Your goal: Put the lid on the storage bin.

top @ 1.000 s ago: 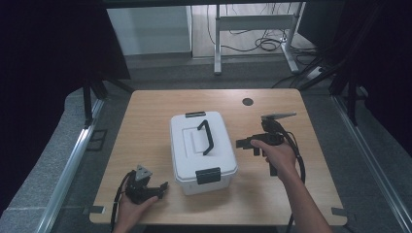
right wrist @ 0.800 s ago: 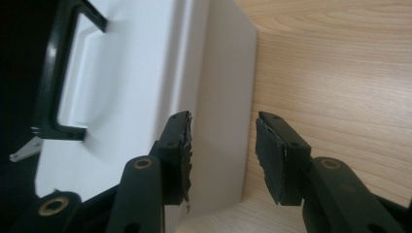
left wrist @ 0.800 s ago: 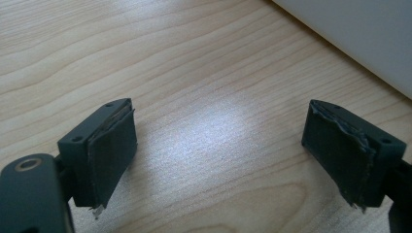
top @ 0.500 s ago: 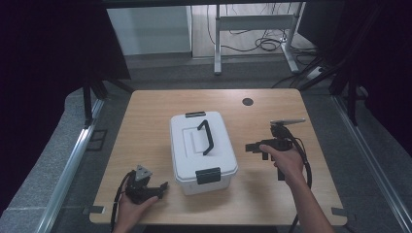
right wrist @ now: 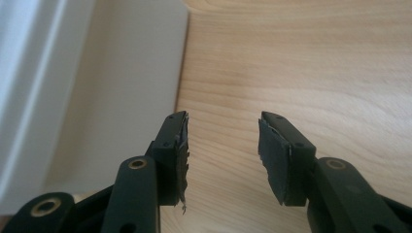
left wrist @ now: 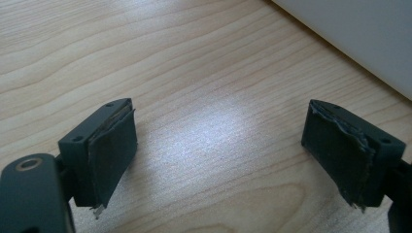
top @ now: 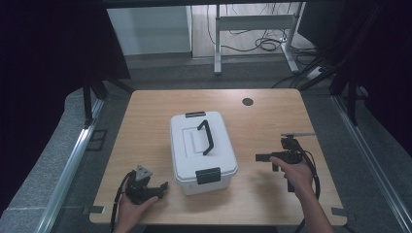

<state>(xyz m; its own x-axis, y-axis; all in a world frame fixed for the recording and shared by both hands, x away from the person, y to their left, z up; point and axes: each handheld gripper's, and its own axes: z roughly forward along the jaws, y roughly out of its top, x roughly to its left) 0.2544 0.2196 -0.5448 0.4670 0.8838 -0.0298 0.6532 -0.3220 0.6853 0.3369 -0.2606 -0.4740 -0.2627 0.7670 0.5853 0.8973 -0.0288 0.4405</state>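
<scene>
Wooden tabletop (top: 145, 121) carries our white lidded box (top: 201, 150) at its middle. Our left hand-held gripper (top: 158, 187) rests beside it, jaws apart and empty. Our right hand-held gripper (top: 262, 158), jaws just opening with nothing between, points at the box's right side.

One white box (top: 201, 145) mid-table (top: 145, 111); two grippers, left (top: 158, 187) and right (top: 260, 157) of the box, one per side

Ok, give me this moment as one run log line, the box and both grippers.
box: white, lid latched, handle flat | left gripper: open, empty, on table | right gripper: open, empty, jaws just opening, beside box
</scene>
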